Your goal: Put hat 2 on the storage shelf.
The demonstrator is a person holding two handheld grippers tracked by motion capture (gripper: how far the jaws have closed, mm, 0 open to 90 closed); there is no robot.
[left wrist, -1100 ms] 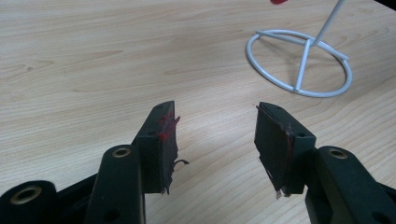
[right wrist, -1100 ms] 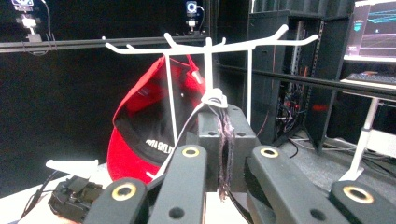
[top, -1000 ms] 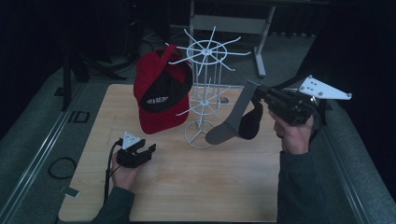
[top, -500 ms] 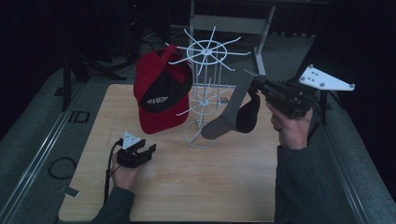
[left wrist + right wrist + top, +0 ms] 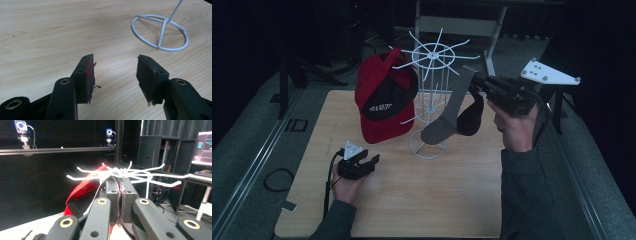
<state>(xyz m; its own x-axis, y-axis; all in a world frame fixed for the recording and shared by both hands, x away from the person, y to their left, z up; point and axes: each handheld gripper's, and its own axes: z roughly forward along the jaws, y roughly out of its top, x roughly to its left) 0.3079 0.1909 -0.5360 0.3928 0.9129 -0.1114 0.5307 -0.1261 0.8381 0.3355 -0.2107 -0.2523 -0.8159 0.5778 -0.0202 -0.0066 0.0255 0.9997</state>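
Observation:
A white wire hat rack (image 5: 432,55) stands on the wooden table (image 5: 462,200), its ring base (image 5: 160,32) ahead of my left gripper. A red cap (image 5: 384,102) with a black lining hangs on the rack's left side. My right gripper (image 5: 477,85) is held high at the rack's right, shut on the back edge of a grey and black cap (image 5: 452,117) that dangles brim down beside the pole. In the right gripper view the jaws (image 5: 120,192) pinch thin fabric just below the rack's arms (image 5: 120,173). My left gripper (image 5: 367,161) rests open on the table, nothing between its pads (image 5: 90,75).
The table's front half is bare wood. Metal rails (image 5: 257,165) and a cable loop lie on the floor to the left. A grey table frame (image 5: 457,25) stands behind the rack. Dark cabinets and a lit monitor (image 5: 203,147) are beyond the rack in the right gripper view.
My right gripper has lifted the grey cap upward and a little toward the rack's top. The left gripper has stayed where it was.

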